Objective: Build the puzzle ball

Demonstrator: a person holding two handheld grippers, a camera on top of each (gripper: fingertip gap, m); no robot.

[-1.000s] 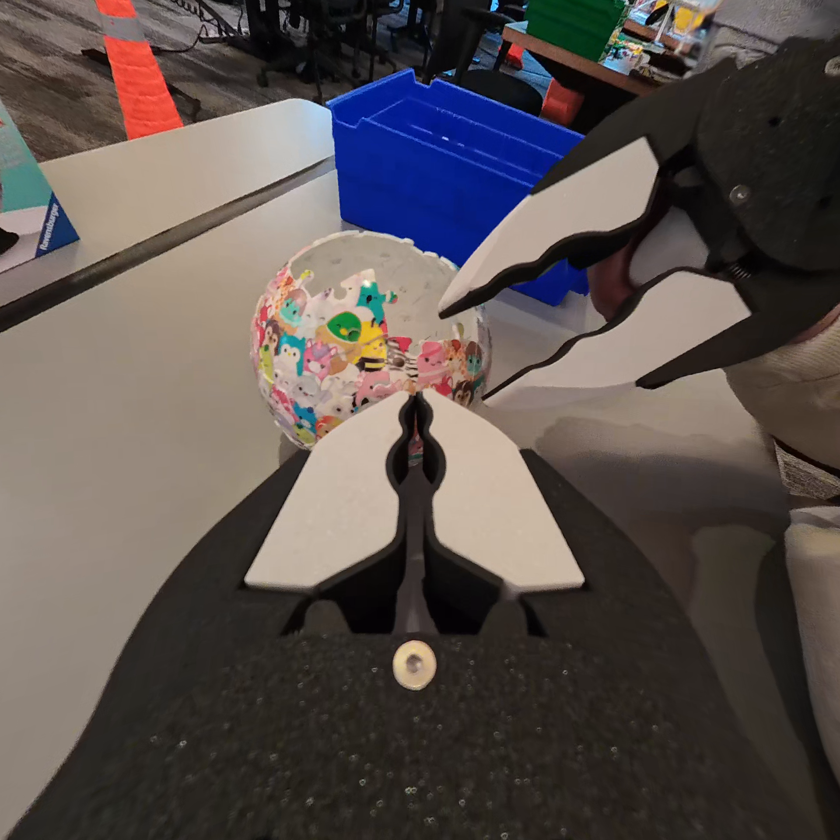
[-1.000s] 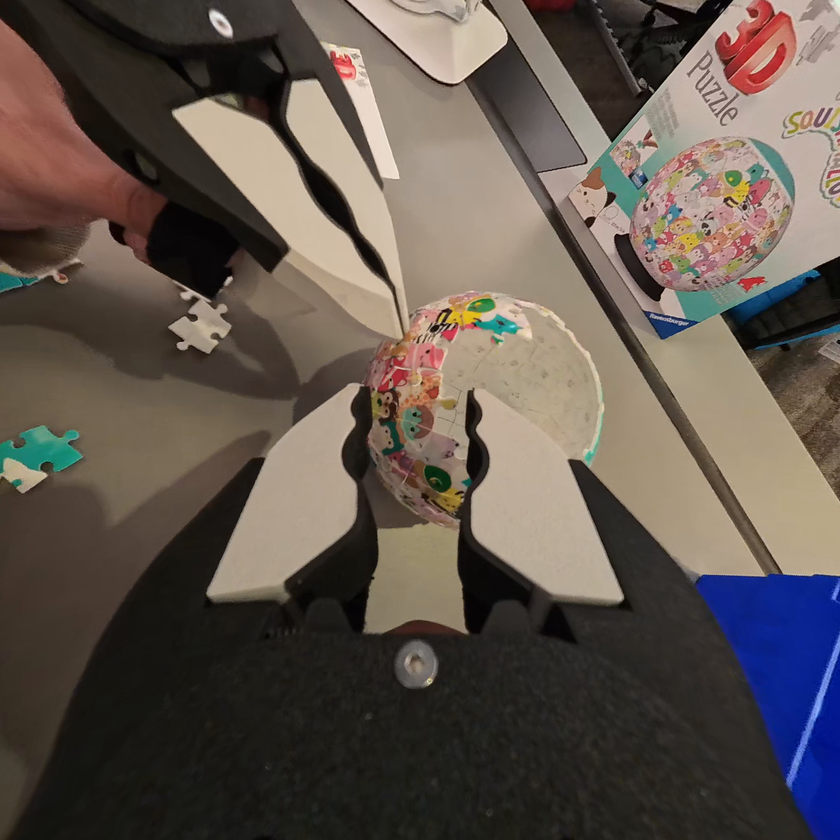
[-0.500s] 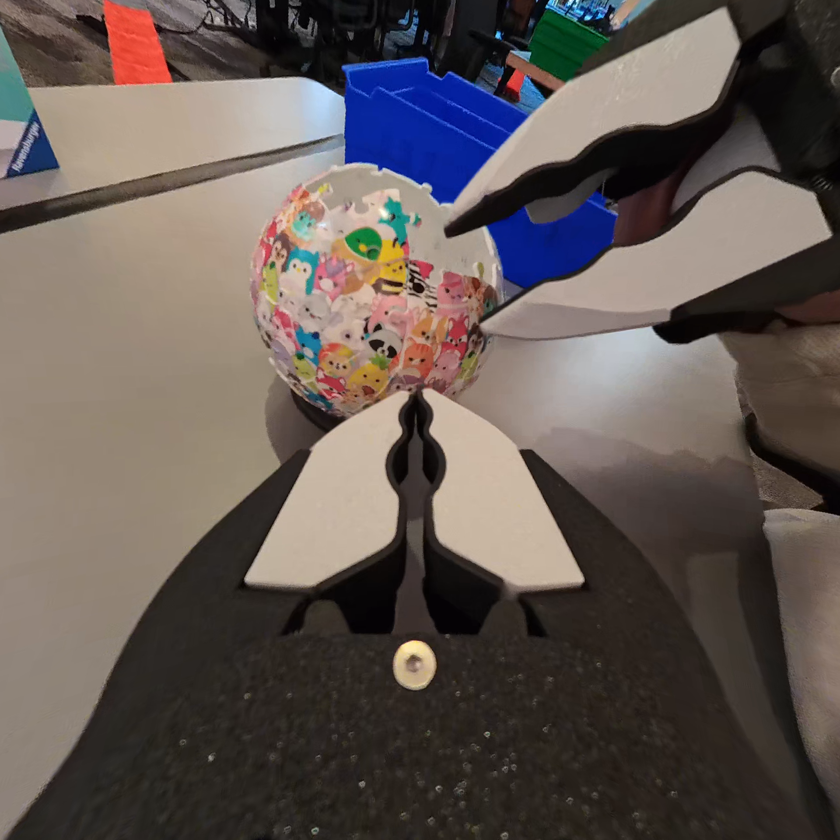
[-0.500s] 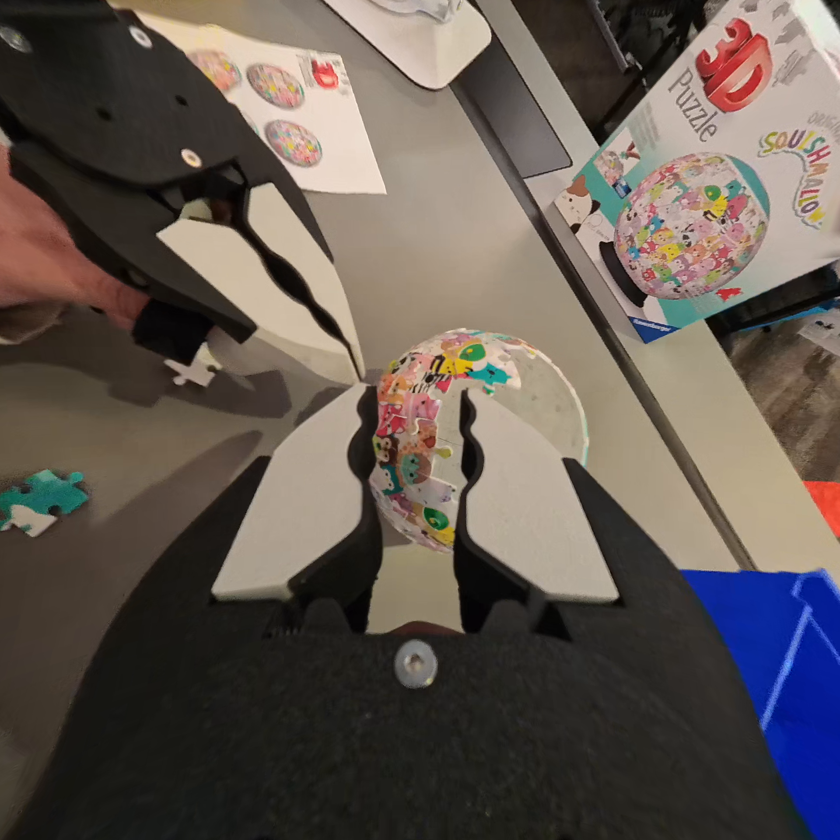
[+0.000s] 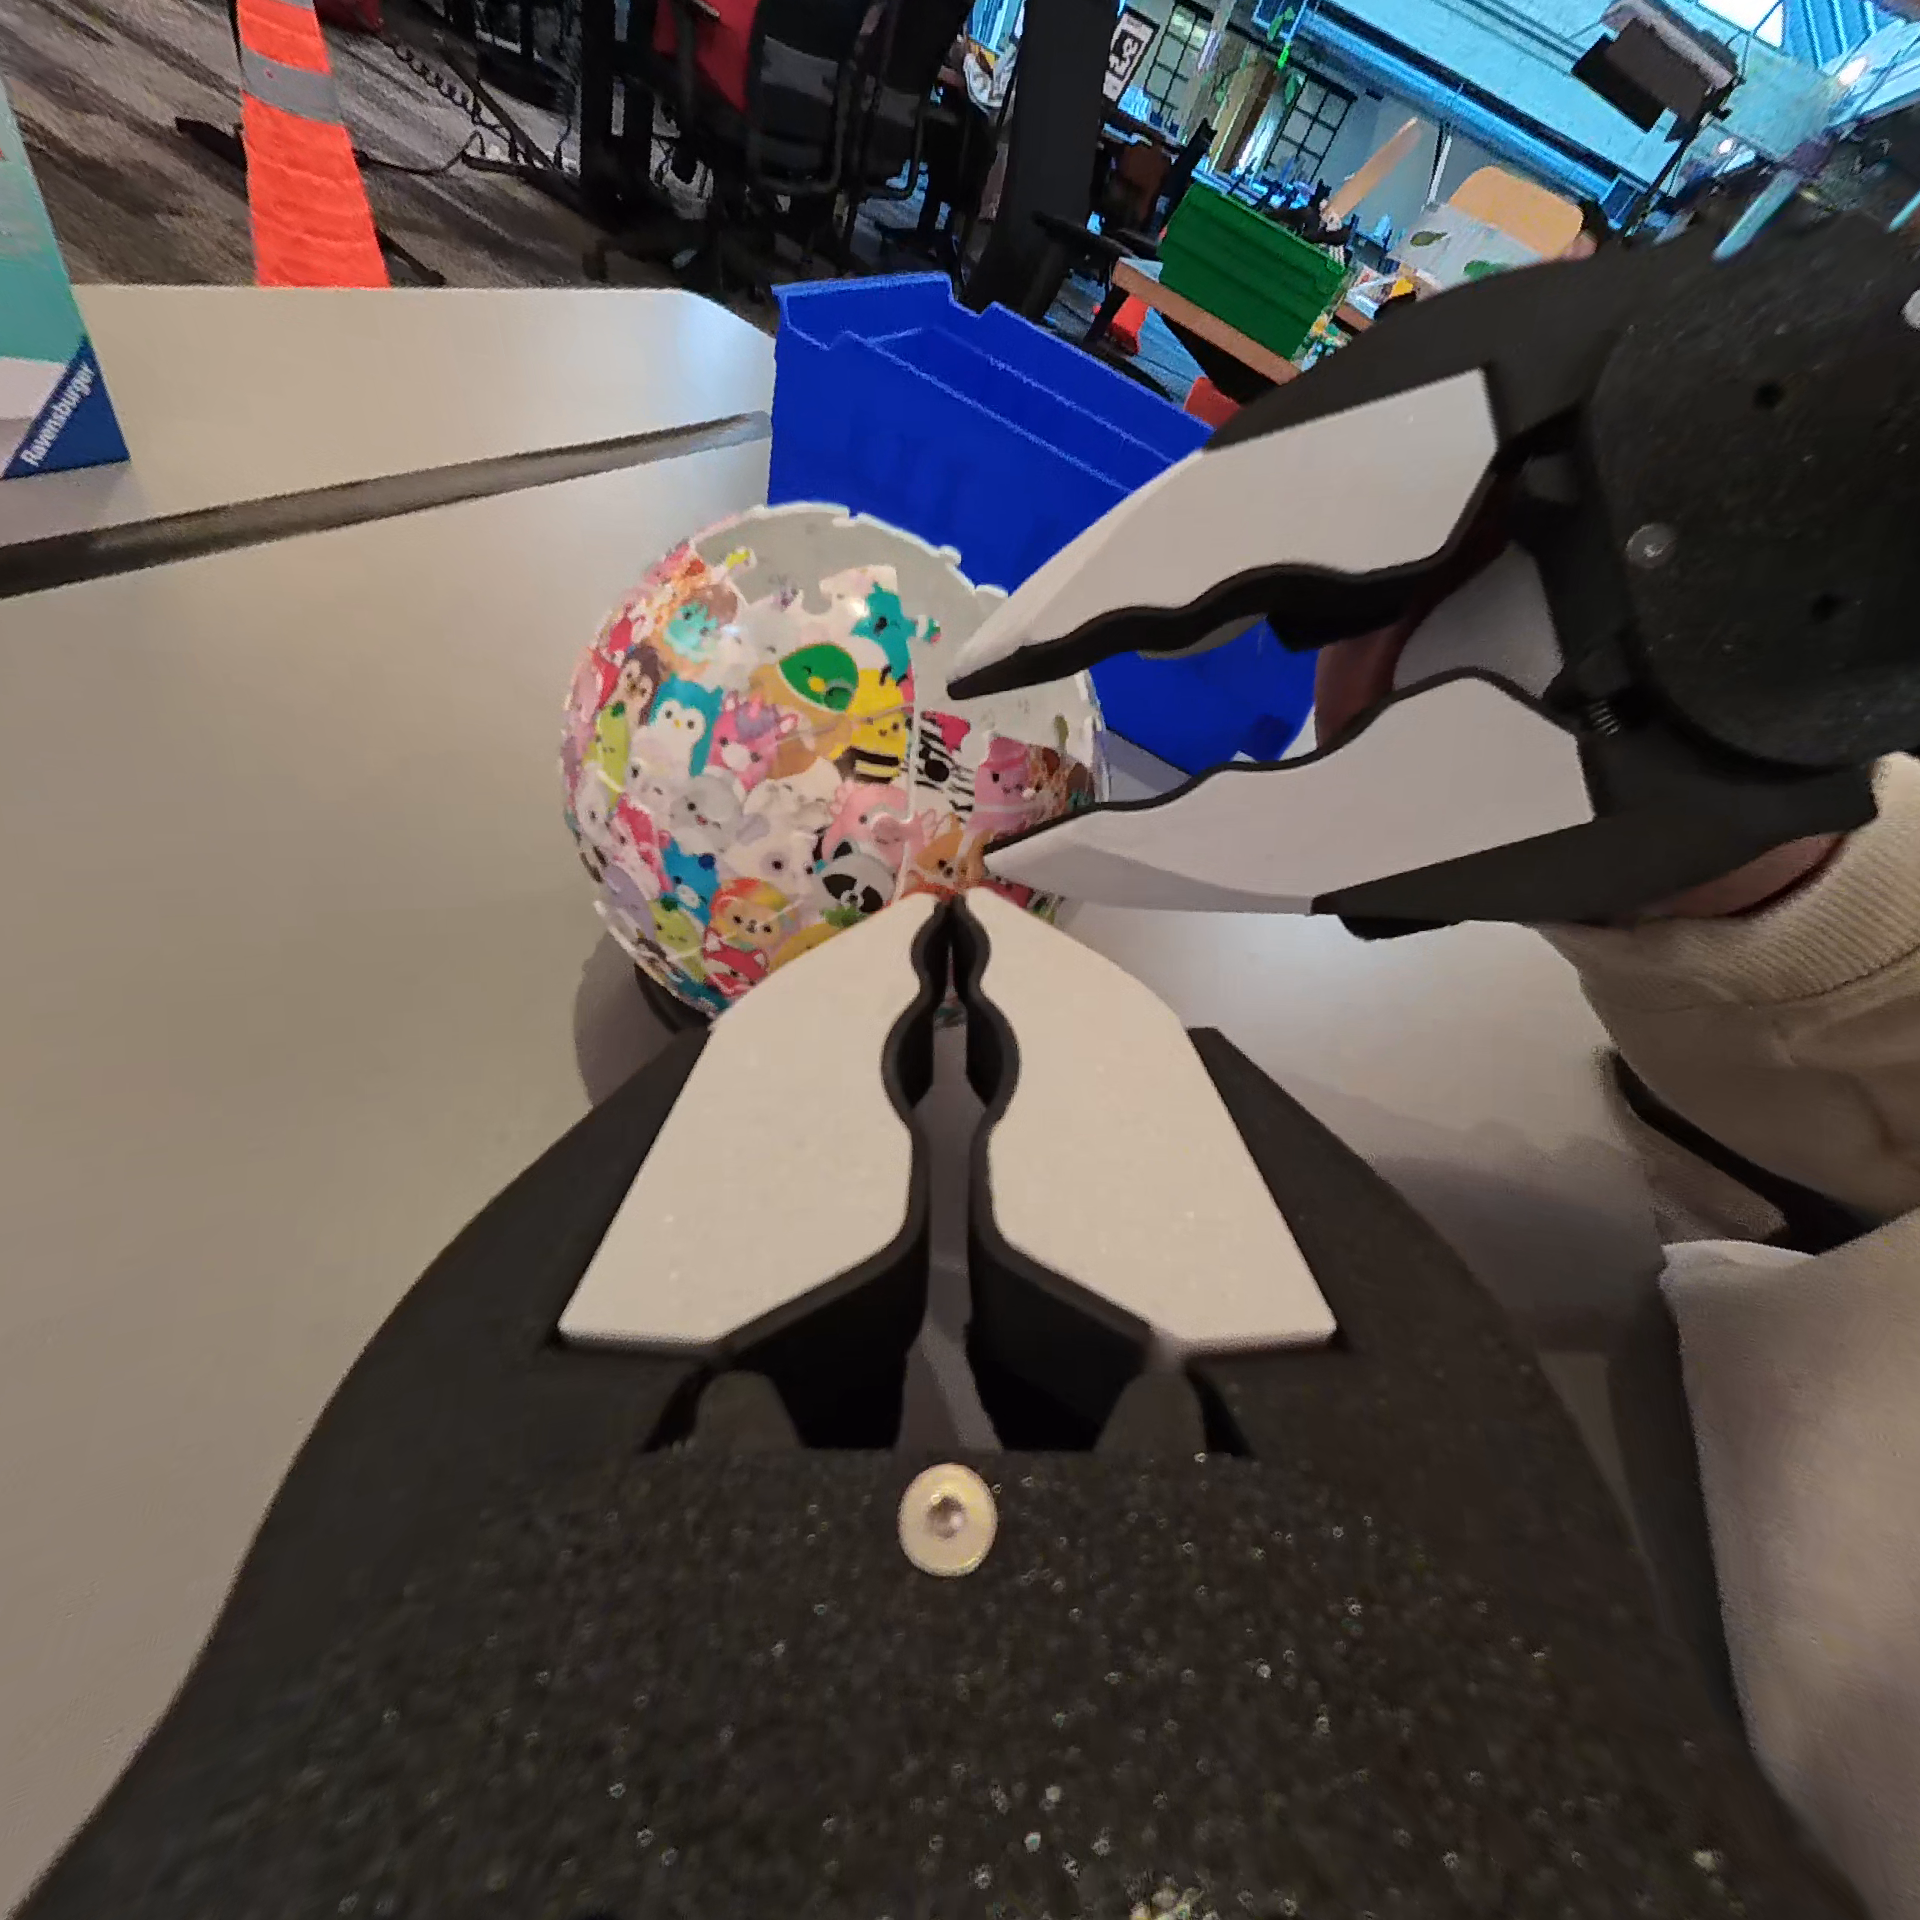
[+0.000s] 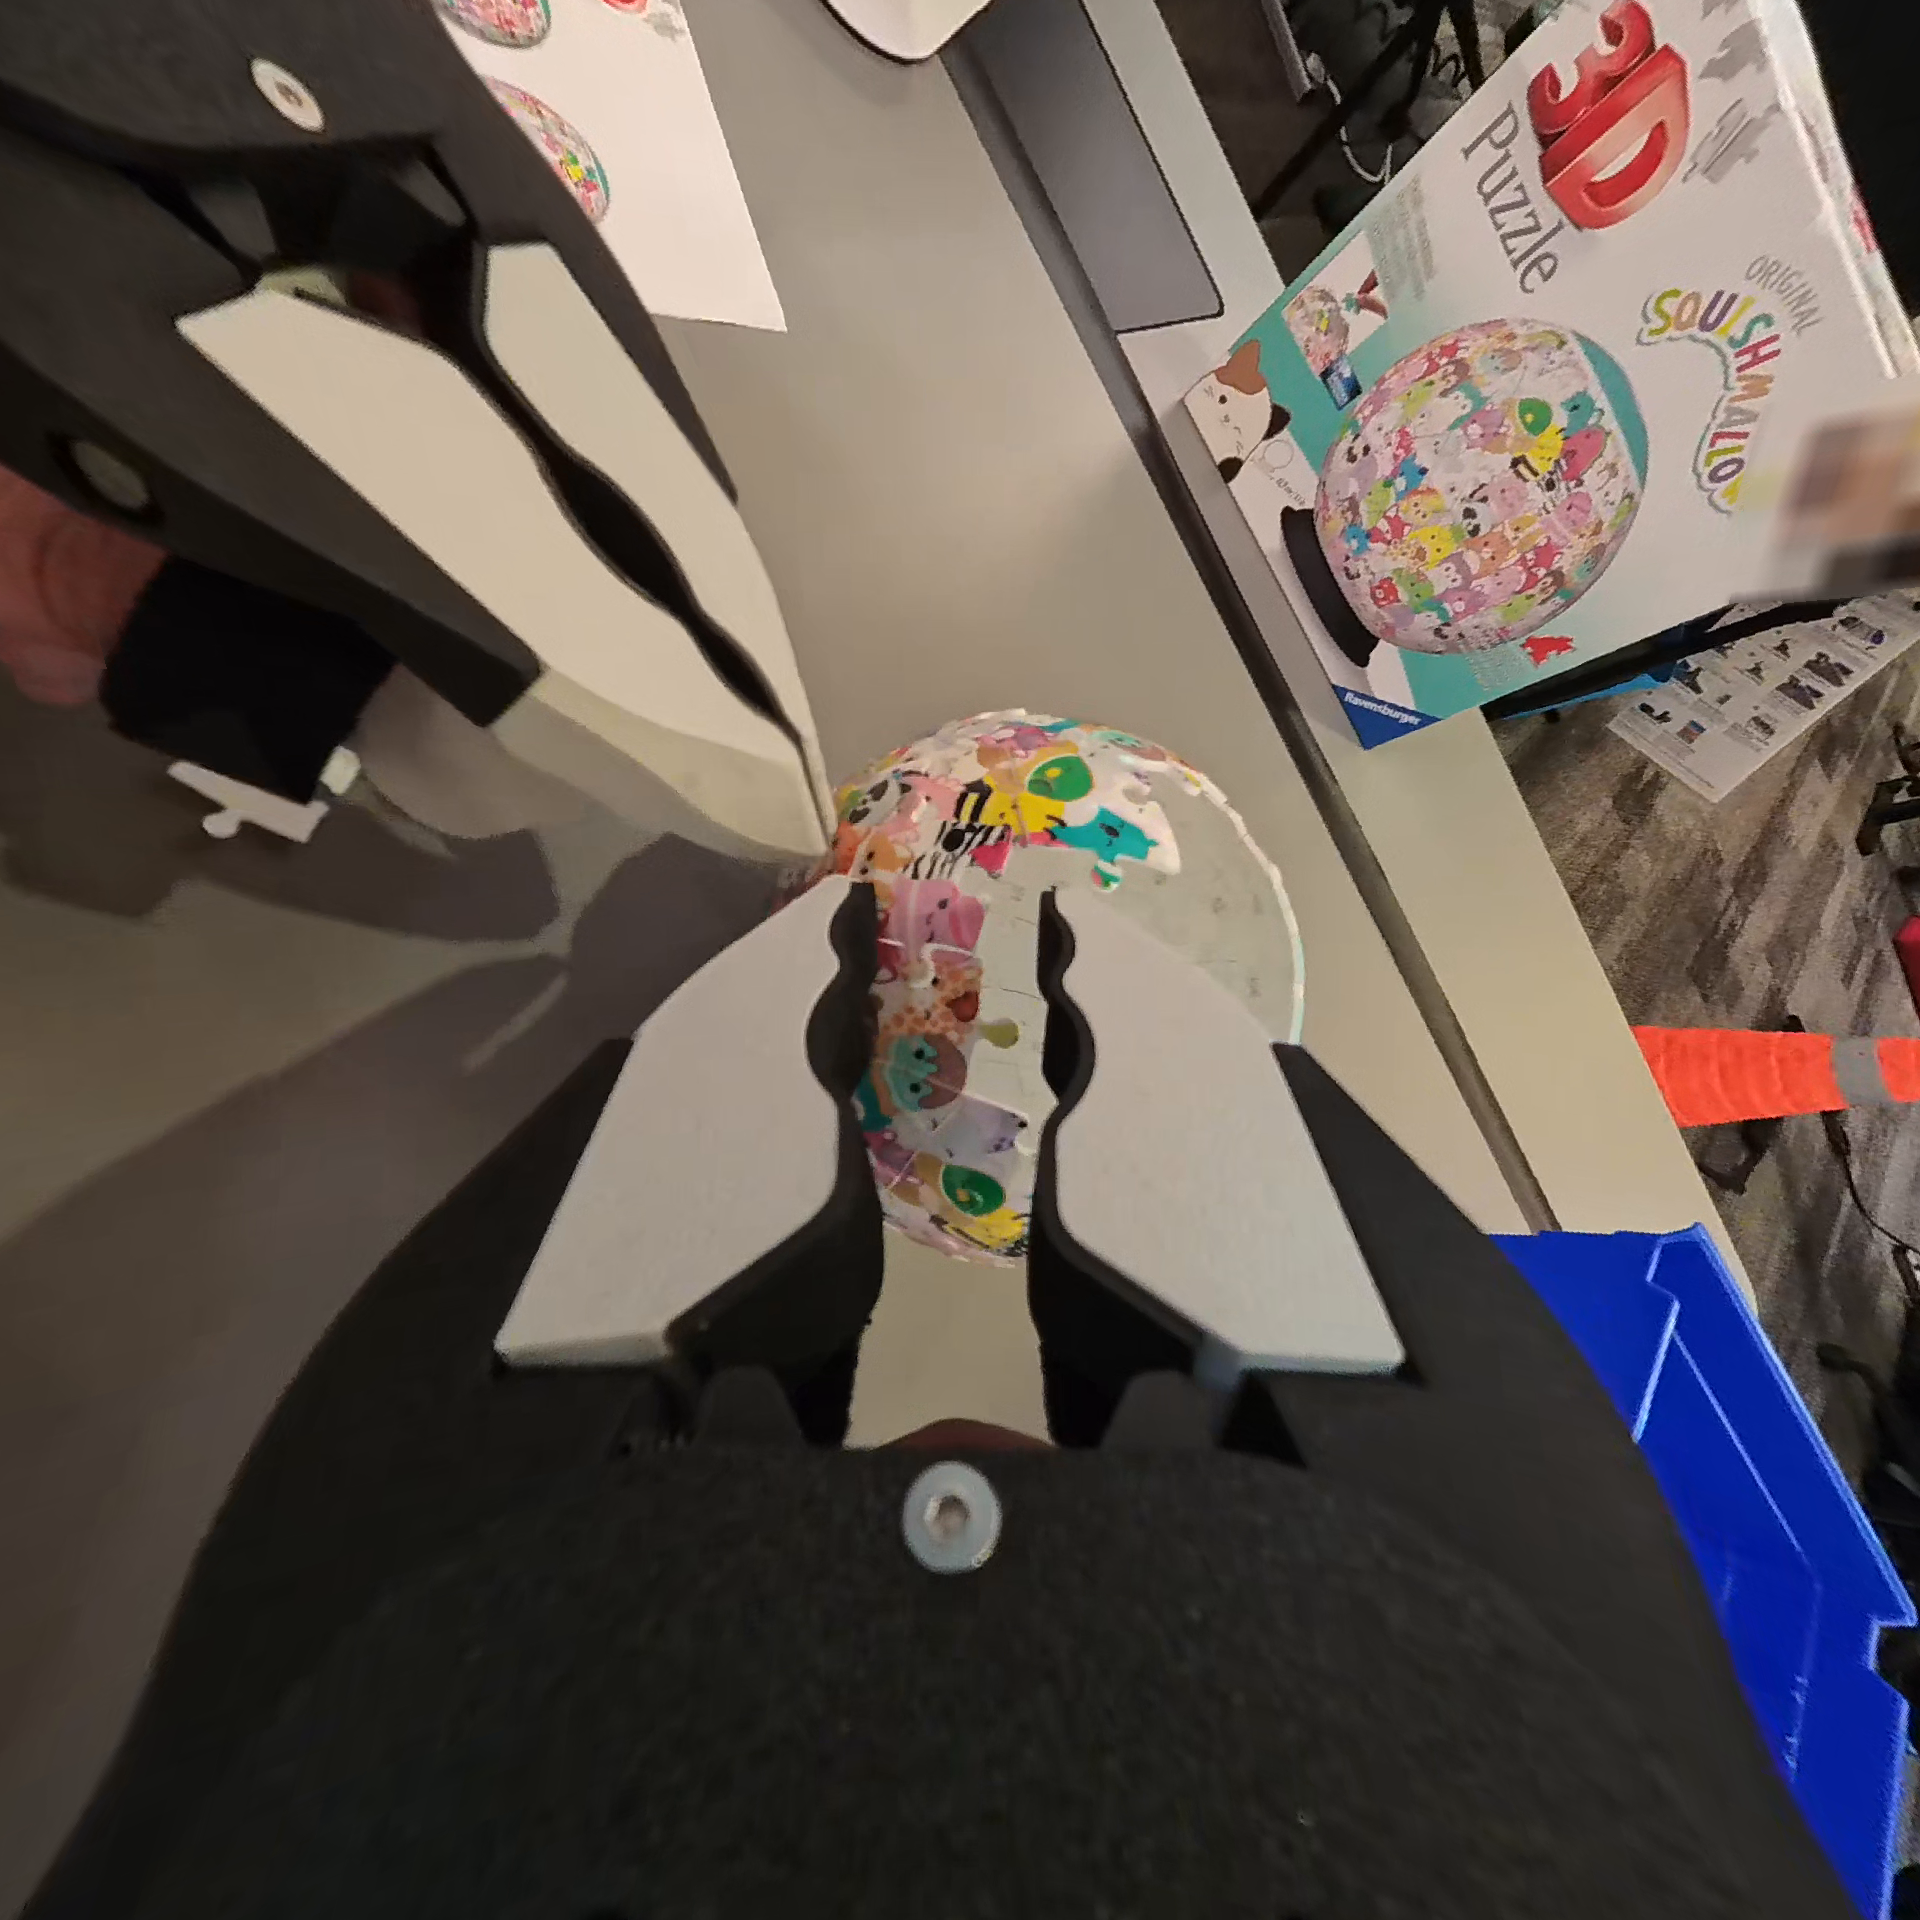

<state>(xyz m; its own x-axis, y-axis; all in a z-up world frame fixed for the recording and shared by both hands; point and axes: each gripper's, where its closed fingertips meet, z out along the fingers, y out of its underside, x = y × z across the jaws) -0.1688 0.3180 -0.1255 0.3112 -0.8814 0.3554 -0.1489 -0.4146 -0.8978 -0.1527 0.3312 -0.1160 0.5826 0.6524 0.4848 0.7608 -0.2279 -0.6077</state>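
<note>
We note the left gripper (image 5: 948, 906) pressed closed, holding nothing, tips at the puzzle ball (image 5: 774, 769). The right gripper (image 6: 945, 904) is parted around the ball's open rim; contact looks likely but unclear. The unfinished ball sits on the grey table (image 5: 270, 831), blue bin (image 5: 966, 436) behind.

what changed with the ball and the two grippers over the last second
The right gripper has closed in on the puzzle ball, its open fingers now straddling the broken edge. The left gripper stayed shut, tips at the ball's side. The ball stayed on the table.
</note>
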